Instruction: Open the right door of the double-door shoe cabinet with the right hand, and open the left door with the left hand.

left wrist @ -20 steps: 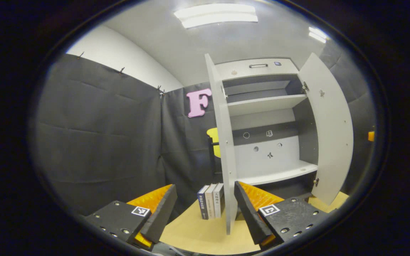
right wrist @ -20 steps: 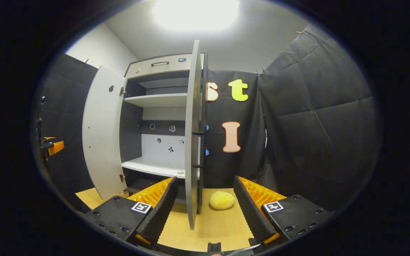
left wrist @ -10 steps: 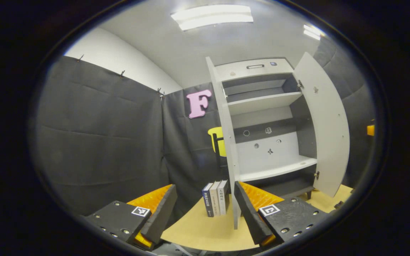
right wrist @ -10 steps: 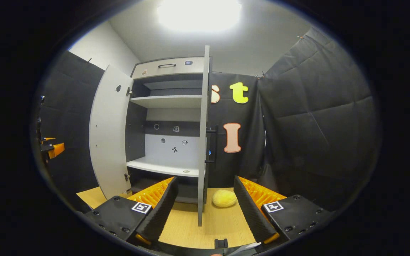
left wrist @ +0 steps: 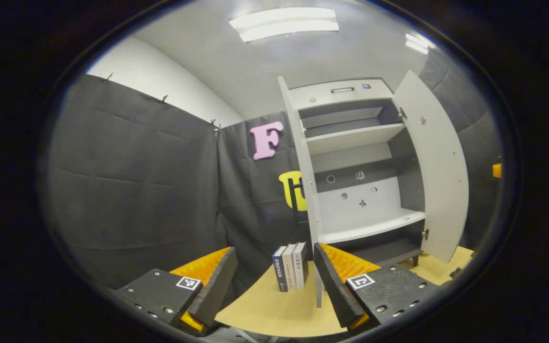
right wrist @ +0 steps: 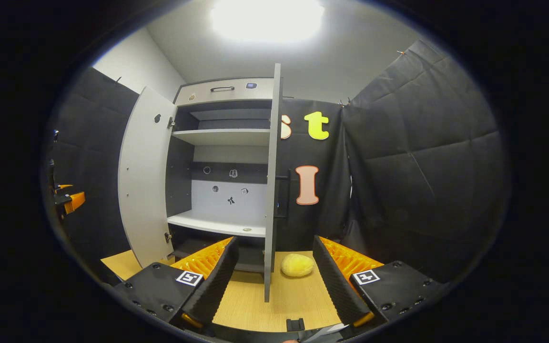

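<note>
The grey double-door shoe cabinet (left wrist: 360,138) stands on the wooden table with both doors swung out. In the left gripper view the left door (left wrist: 307,181) is edge-on, just beyond my open left gripper (left wrist: 273,252) and near its right finger, untouched. The right door (left wrist: 434,166) hangs wide open. In the right gripper view the right door (right wrist: 271,181) is edge-on with its dark bar handle (right wrist: 284,195) on the far side. My right gripper (right wrist: 274,247) stands open in front of that edge, holding nothing. The left door (right wrist: 143,176) shows its inner face.
Three upright books (left wrist: 290,264) stand on the table (left wrist: 265,309) left of the cabinet. A yellow soft lump (right wrist: 297,265) lies on the table (right wrist: 250,305) right of it. The cabinet shelves (right wrist: 219,137) are bare. Black cloth walls close in on both sides.
Both grippers have drawn back a little from the door edges, which look smaller and farther. The left door has swung slightly wider. Both grippers stay open.
</note>
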Tool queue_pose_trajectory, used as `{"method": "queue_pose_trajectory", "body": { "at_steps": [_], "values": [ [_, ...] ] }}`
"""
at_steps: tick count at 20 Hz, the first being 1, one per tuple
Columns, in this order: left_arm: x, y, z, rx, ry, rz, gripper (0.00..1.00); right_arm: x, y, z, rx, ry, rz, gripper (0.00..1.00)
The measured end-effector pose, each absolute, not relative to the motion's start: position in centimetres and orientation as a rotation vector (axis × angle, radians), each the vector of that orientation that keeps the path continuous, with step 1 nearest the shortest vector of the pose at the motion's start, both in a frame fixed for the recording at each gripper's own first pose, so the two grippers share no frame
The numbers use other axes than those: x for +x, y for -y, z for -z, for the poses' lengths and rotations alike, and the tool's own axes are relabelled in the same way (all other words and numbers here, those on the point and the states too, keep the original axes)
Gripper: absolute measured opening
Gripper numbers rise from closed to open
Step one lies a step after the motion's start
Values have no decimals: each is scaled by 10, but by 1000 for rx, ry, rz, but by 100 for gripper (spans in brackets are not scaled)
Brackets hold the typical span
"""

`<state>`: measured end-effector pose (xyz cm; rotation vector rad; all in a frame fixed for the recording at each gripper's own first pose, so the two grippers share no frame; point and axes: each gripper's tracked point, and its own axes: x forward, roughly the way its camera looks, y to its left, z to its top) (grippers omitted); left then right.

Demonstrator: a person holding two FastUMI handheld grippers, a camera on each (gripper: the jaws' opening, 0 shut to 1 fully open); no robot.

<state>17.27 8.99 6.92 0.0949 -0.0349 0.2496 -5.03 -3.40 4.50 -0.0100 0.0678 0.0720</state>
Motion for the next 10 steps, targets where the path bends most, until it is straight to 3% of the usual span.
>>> {"method": "queue_pose_trajectory", "body": {
  "at_steps": [10],
  "values": [
    [171, -95, -66, 105, 21, -259, 95, -54, 36, -45, -2, -78, -63, 98]
  ]
}}
